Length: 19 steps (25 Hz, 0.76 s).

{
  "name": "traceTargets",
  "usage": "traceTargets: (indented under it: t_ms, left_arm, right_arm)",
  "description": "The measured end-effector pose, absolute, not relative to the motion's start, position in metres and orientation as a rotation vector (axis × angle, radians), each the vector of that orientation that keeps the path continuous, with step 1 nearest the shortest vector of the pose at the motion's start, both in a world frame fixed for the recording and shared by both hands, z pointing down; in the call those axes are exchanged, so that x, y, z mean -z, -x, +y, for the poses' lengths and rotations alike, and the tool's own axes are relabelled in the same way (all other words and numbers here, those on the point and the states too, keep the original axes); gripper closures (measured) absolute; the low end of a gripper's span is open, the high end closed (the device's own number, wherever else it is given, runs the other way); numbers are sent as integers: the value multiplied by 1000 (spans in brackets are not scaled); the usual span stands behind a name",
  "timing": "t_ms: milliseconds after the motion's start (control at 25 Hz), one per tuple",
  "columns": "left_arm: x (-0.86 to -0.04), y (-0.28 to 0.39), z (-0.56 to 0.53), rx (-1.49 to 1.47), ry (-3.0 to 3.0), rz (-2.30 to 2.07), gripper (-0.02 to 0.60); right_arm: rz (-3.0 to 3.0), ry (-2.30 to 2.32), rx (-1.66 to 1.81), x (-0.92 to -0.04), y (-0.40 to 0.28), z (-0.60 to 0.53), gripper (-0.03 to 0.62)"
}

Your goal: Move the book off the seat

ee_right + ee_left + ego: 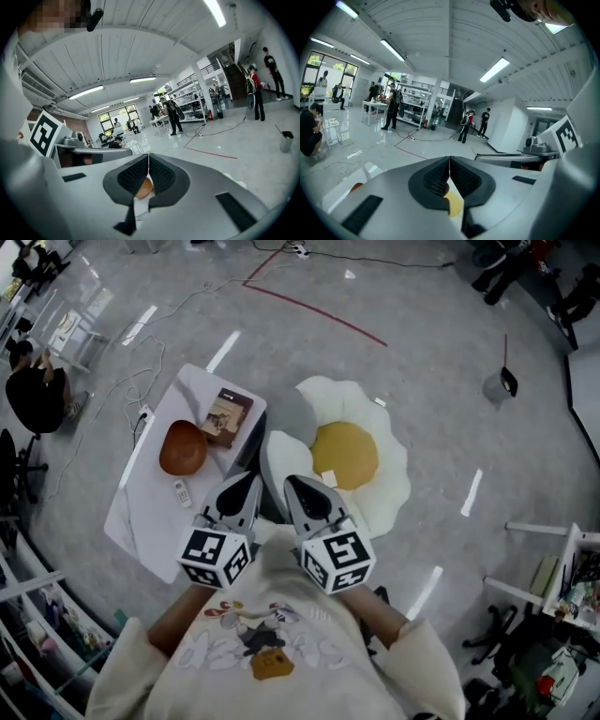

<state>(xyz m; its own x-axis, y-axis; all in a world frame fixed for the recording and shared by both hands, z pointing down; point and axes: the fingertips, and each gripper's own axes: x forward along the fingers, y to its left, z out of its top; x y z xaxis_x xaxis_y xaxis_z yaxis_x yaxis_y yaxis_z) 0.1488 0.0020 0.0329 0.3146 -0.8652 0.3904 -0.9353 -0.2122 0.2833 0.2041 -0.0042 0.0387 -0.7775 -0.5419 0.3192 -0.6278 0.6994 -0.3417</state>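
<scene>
A brown-covered book point(228, 416) lies on the far end of a white table point(150, 512), not on the seat. The seat point(386, 486) is a fried-egg-shaped cushion chair, white with a yellow middle point(345, 454), to the right of the table. Both grippers are held close to the person's chest, side by side, pointing away over the near edge of the seat. My left gripper point(251, 478) point(449, 164) is shut with nothing between its pads. My right gripper point(291, 482) point(148, 161) is shut and empty too. Neither touches the book or the seat.
An orange bowl point(183, 447) and a small white remote point(182, 493) share the table with the book. A red tape line point(319, 310) and cables cross the grey floor beyond. A dustpan and bin point(500, 383) stand far right. A person point(36, 395) sits at far left.
</scene>
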Motion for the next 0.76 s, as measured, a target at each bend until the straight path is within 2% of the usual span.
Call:
traceTargets:
  t_ms: [280, 760]
  left_arm:
    - [-36, -165, 2, -234, -2153, -1580, 569]
    - [-74, -153, -4, -232, -2049, -1587, 569]
  right_arm:
    - [-2735, -959, -642, -39, -214, 1, 583]
    - [-2716, -892, -700, -72, -206, 0, 583]
